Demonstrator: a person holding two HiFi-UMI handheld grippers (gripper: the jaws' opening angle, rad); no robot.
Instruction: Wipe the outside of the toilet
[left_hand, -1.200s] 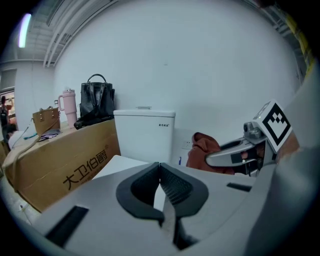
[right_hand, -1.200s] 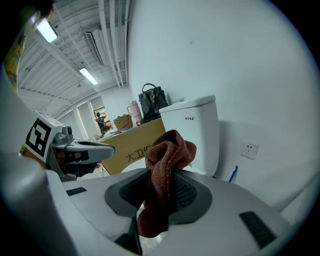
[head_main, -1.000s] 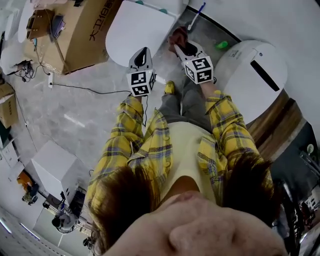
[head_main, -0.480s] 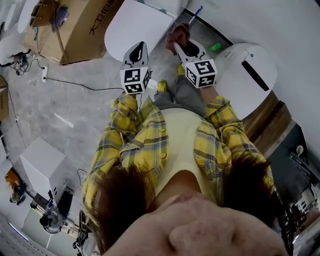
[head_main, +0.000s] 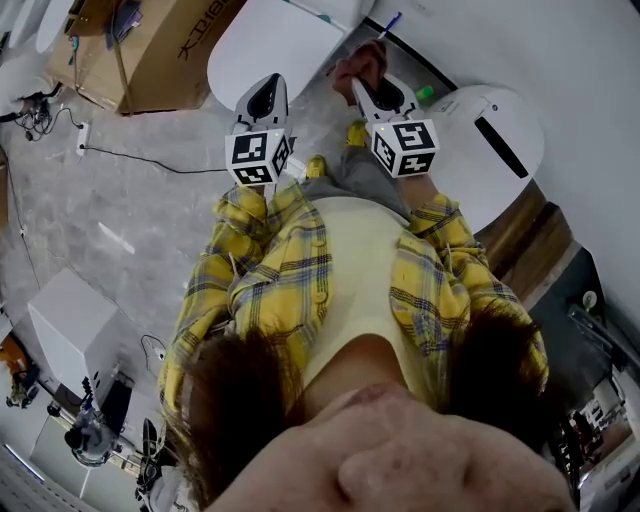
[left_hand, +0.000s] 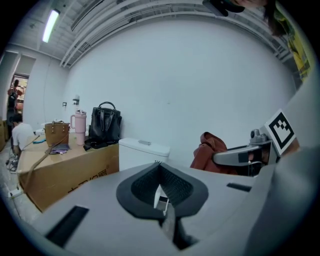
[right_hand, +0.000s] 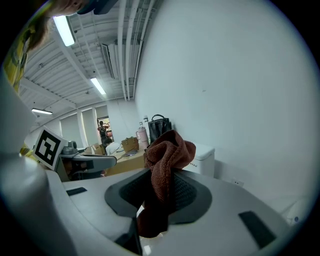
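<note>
**Head view.** The person faces a white toilet (head_main: 275, 45) at the far side of the floor, its lid down. The right gripper (head_main: 362, 88) is clamped on a rust-brown cloth (head_main: 352, 66), which is held in the air just right of the lid and does not touch it. The left gripper (head_main: 268, 95), jaws together and empty, hangs before the lid's near edge. A cloth held clear of the porcelain fits 2 stages alike: the approach to a wipe, or the lift away after one. In judgement, any stroke goes best with the bunched cloth meeting the porcelain rather than the jaw tips, and with the pinch kept firm. A cardboard box (head_main: 170, 50) stands close on the toilet's left. A second white oval fixture (head_main: 495, 140) stands at the right, and a small green object (head_main: 427, 93) lies between the 2. A cable (head_main: 150, 162) crosses the floor at the left. The box and the fixture would likely narrow the reach to the toilet's flanks.

**Left gripper view.** The jaws are closed on nothing. Beyond them stands the toilet's cistern (left_hand: 144, 149). To its left the box top carries a black handbag (left_hand: 105, 125) and a pink tumbler (left_hand: 79, 127).

**Right gripper view.** The jaws pinch the cloth at mid-length. It bulges above them and trails below, with the cistern just behind.
</note>
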